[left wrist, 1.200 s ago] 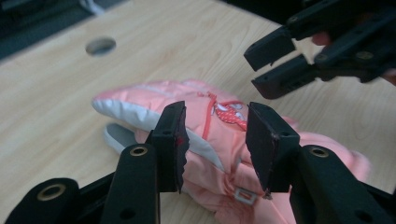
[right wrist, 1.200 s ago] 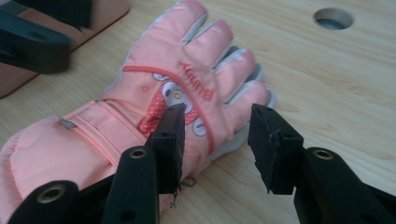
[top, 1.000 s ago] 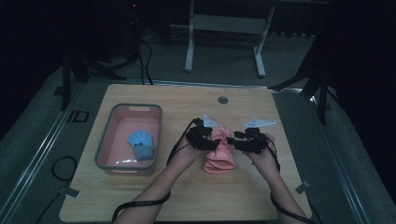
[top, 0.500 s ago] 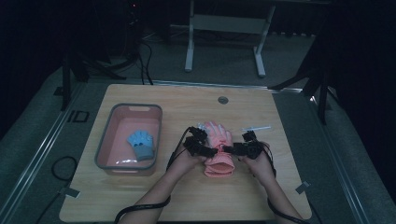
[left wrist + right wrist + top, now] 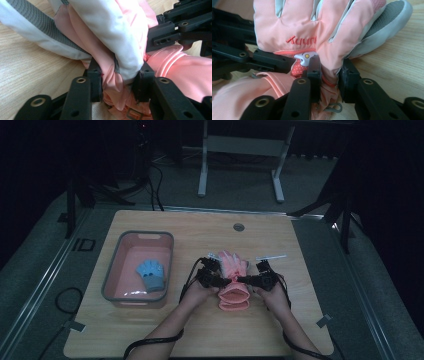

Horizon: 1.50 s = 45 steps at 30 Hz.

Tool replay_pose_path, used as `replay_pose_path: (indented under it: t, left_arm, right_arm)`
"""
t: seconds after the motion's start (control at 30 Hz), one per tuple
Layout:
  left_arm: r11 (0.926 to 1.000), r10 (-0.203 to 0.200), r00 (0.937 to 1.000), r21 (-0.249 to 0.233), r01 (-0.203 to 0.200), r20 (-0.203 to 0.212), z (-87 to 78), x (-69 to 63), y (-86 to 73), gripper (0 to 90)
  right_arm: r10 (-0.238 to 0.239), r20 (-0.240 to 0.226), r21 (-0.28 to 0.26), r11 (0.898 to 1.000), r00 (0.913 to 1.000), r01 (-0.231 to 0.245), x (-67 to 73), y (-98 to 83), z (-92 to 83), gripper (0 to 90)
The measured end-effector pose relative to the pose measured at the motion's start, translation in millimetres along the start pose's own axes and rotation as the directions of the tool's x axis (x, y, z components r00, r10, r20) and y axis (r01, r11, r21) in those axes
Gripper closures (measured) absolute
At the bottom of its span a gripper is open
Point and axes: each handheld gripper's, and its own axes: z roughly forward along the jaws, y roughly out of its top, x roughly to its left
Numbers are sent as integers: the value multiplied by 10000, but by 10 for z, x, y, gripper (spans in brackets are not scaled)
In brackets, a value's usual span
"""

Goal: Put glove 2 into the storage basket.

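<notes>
A pink padded glove (image 5: 234, 292) with white and grey fingertips lies on the wooden table (image 5: 165, 330), its fingers pointing away from me. My left gripper (image 5: 222, 281) is at its left side and my right gripper (image 5: 245, 280) at its right, both near the wrist. In the left gripper view the jaws (image 5: 117, 75) have just been closing and pinch bunched pink fabric of the glove (image 5: 120, 37). In the right gripper view the jaws (image 5: 330, 72) have also just been closing and squeeze the glove (image 5: 312, 22) below its red lettering. The two grippers face each other closely.
A pink basin (image 5: 112, 275) at the left of the table holds a small blue glove (image 5: 151, 274). A thin white strip (image 5: 272, 256) lies just beyond my right gripper. A round grommet (image 5: 238, 227) sits near the far edge. Cables trail from both grippers toward me.
Both grippers have come down toward the table with the pink glove between them, and their jaws have closed onto its two sides.
</notes>
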Motion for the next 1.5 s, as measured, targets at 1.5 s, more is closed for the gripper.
replay_pose_path:
  t: [1.5]
  left_arm:
    - [9959, 713, 9929, -489, -762, -953, -1596, 199, 305, 699]
  right_arm:
    - [-1274, -812, -1251, 9853, 9885, 1167, 1236, 870, -43, 769]
